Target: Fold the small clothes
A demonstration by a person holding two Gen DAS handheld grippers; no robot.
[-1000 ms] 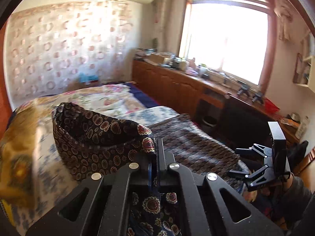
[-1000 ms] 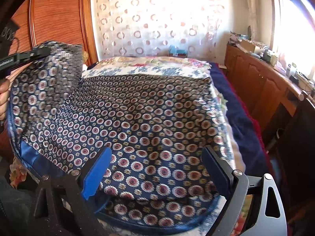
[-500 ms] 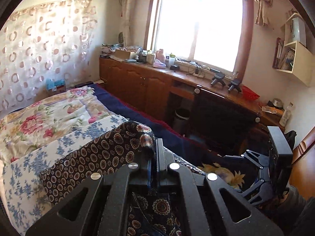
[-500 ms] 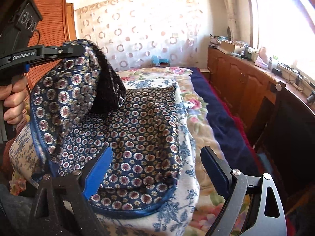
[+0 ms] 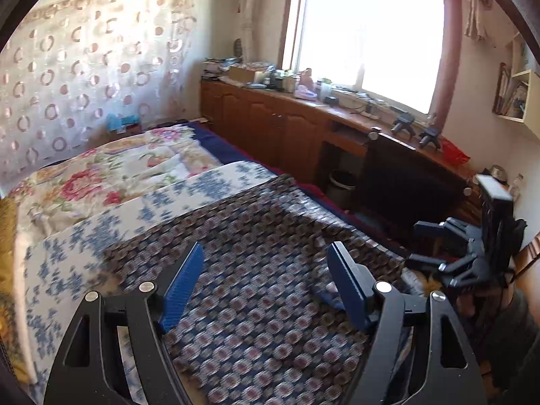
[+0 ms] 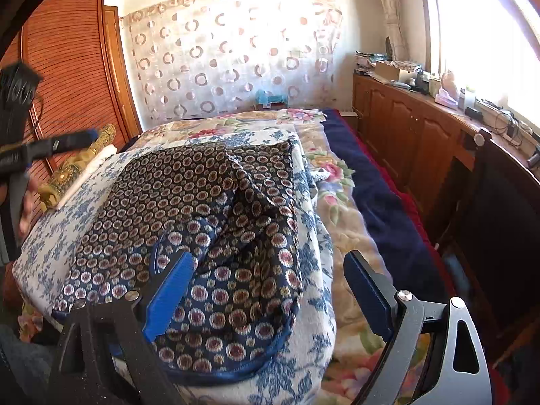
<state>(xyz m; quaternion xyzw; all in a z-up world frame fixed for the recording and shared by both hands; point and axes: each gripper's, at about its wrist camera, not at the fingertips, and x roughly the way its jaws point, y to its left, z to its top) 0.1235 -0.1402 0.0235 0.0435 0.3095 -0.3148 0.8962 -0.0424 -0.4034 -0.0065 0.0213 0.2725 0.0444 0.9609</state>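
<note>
Over on the left, the left tongs (image 5: 265, 287) hang spread wide above the patterned garment (image 6: 202, 209), pinching nothing. The dark blue cloth with its round medallions lies on the blue-flowered sheet (image 6: 57, 222) at the near end of the bed (image 6: 378, 199), one flap laid over the rest with a raised crease running down the middle. To my eye a fold is just down and the cloth is let go, so the task looks partway along.

The next move likely calls for a fresh pinch on an edge, perhaps the blue-piped hem (image 6: 266, 351) nearest us, then carrying it across to halve the piece.

Further right, the right tongs (image 6: 266, 290) are spread too, empty, hovering over that near hem.

The rumpled ridge could spoil a flat fold, and a golden bolster (image 6: 81, 165) lies near the sheet's left edge. The wooden cabinets (image 6: 405, 128) stand well apart.
</note>
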